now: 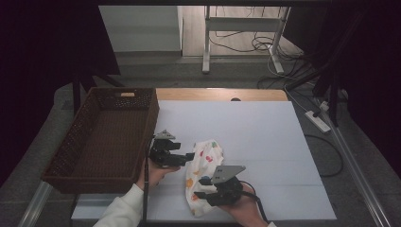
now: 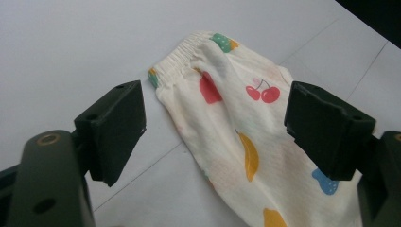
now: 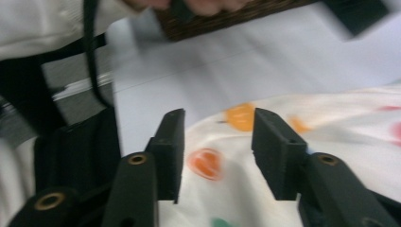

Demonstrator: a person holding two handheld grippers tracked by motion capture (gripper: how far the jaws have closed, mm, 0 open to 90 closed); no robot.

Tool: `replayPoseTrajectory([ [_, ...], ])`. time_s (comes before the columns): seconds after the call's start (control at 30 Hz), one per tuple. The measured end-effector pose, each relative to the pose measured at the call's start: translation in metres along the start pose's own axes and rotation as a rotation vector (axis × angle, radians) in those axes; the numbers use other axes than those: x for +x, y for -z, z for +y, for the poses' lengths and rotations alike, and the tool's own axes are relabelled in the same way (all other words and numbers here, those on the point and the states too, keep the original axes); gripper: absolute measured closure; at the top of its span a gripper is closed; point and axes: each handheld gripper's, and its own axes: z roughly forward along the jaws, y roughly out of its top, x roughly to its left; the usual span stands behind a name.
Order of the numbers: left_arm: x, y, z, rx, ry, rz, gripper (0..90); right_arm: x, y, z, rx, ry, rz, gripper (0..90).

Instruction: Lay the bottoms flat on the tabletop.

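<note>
Both grippers open, empty: left gripper [image 2: 215, 127], right gripper [image 3: 217, 151] over fruit-print garment [image 1: 204, 177]; right view blurred.

The right gripper view is smeared by motion: the fruit prints on the cloth [image 3: 307, 156] run into soft blobs, and the wicker basket [image 3: 236, 16] is cut off by the top edge. In the left gripper view the cloth [image 2: 246, 142] runs off the bottom edge. From the high view, the right claw [image 1: 202, 188] covers part of the cloth's lower end, possibly its hem.
</note>
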Motion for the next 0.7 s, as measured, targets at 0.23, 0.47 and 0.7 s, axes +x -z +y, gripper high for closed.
replayPoseTrajectory([
  [0.23,-0.001,-0.001,0.000,0.001,-0.005,0.002,20.4,-0.035,0.031,-0.013,-0.062,-0.080,-0.128,47.9],
  [0.47,-0.002,-0.002,0.000,0.001,-0.006,0.002,20.4,-0.070,0.041,-0.030,-0.074,-0.187,-0.180,45.7],
  [0.7,-0.001,-0.002,0.000,0.004,-0.005,0.002,20.4,-0.088,0.035,-0.039,-0.031,-0.220,-0.211,45.0],
])
